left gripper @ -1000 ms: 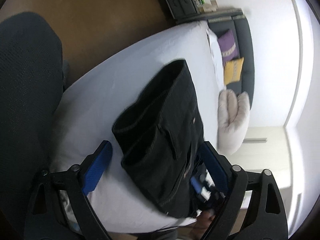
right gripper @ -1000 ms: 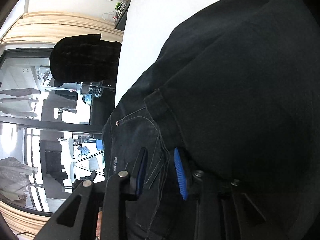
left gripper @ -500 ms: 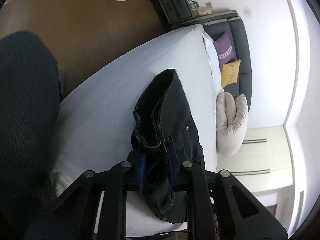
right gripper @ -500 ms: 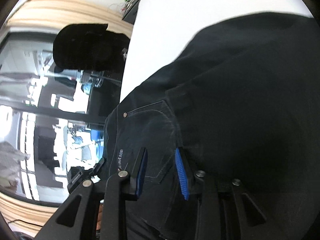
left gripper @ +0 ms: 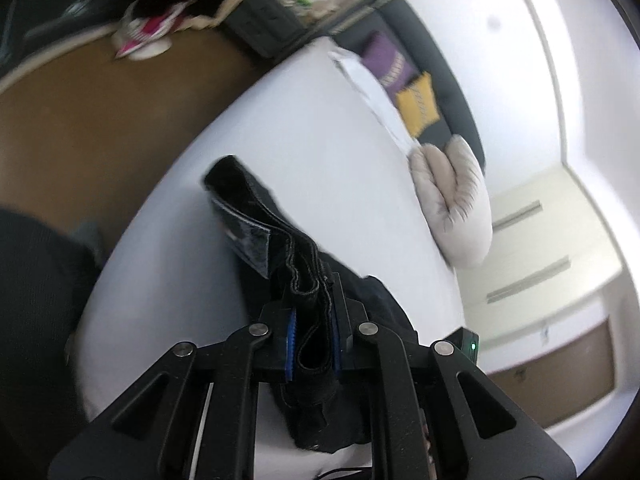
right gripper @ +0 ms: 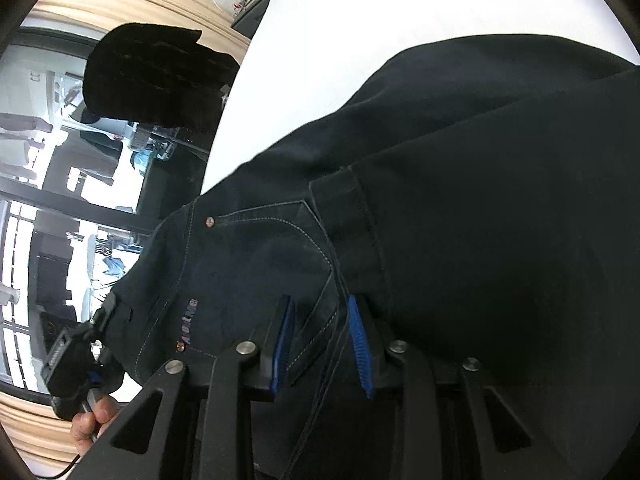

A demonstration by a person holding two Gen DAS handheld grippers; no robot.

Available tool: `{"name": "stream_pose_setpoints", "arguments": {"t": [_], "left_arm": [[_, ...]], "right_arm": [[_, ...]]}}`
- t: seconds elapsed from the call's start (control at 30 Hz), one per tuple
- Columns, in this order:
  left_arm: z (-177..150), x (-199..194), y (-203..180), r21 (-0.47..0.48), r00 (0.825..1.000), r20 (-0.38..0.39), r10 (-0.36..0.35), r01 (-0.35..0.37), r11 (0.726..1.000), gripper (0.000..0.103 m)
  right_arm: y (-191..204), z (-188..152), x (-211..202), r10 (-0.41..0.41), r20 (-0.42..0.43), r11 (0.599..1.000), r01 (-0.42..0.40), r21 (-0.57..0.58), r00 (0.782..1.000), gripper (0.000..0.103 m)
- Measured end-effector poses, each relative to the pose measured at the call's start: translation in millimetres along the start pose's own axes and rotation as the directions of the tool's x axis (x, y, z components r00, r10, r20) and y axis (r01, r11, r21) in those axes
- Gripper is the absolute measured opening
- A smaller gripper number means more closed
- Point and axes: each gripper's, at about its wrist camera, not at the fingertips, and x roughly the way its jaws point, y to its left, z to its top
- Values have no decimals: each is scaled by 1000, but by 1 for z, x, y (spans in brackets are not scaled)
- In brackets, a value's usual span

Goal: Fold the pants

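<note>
Dark, nearly black pants (left gripper: 276, 240) lie folded on a white bed (left gripper: 320, 152). My left gripper (left gripper: 312, 336) is shut on their waistband edge and holds it raised, with the band standing up between the blue pads. In the right wrist view the pants (right gripper: 460, 168) fill most of the frame, with a pocket, rivets and a small label showing. My right gripper (right gripper: 322, 340) is shut on the pants at a seam by the pocket. The other gripper (right gripper: 76, 356) and the hand holding it show at the lower left of that view.
A brown floor (left gripper: 100, 120) lies left of the bed. A dark headboard with purple and yellow cushions (left gripper: 416, 108) and a pale grey pillow (left gripper: 456, 208) are at the far end. White drawers (left gripper: 532, 280) stand right. A dark chair back (right gripper: 152, 76) stands by a window.
My left gripper went from open around the pants to shut on the waistband, then lifted it. My right gripper stays shut on the pants as they shift.
</note>
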Motion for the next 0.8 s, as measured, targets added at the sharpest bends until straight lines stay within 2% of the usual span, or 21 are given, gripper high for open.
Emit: {"name": "stream_pose_setpoints", "arguments": {"t": [0.07, 0.1, 0.13, 0.2, 0.27, 0.37, 0.4, 0.47, 0.57, 0.67, 0.7, 0.77, 0.8], "left_arm": [[0, 9, -32, 89, 1000, -10, -10, 11, 996, 11], [-1, 17, -47, 126, 1000, -16, -13, 15, 992, 11], [-2, 24, -65, 172, 999, -27, -20, 25, 985, 11], [-12, 45, -106, 275, 997, -68, -38, 56, 960, 11], [-30, 72, -147, 385, 992, -122, -38, 83, 919, 11], [-82, 124, -196, 536, 970, -241, -14, 145, 832, 11], [-95, 136, -201, 559, 964, -267, 0, 155, 815, 11], [-130, 167, -201, 579, 936, -348, 54, 170, 797, 11], [-158, 184, -201, 635, 914, -387, 120, 170, 754, 11], [-173, 192, -210, 707, 914, -371, 166, 161, 689, 11], [-176, 192, -214, 719, 915, -365, 172, 160, 676, 11], [-182, 194, -219, 737, 915, -360, 182, 159, 657, 11], [-185, 195, -221, 740, 915, -360, 184, 160, 653, 11]], "right_arm": [[-9, 3, -17, 72, 39, 995, -74, 64, 997, 52], [-15, 5, -32, 107, 89, 990, -115, 84, 990, 63], [-22, 8, -46, 137, 130, 984, -150, 98, 982, 68], [-37, 13, -64, 183, 158, 972, -203, 122, 970, 69], [-53, 17, -78, 247, 170, 951, -272, 145, 954, 73], [-77, 19, -96, 332, 201, 916, -366, 166, 922, 81], [-84, 19, -100, 350, 211, 906, -387, 172, 913, 87], [-96, 17, -104, 382, 218, 888, -422, 182, 898, 92], [-106, 13, -101, 380, 187, 892, -412, 188, 906, 93], [-101, 15, -91, 358, 145, 911, -379, 162, 922, 92], [-95, 17, -88, 344, 132, 922, -361, 142, 930, 87], [-85, 21, -82, 301, 101, 945, -310, 101, 948, 70], [-82, 26, -78, 272, 78, 956, -278, 89, 959, 53]]}}
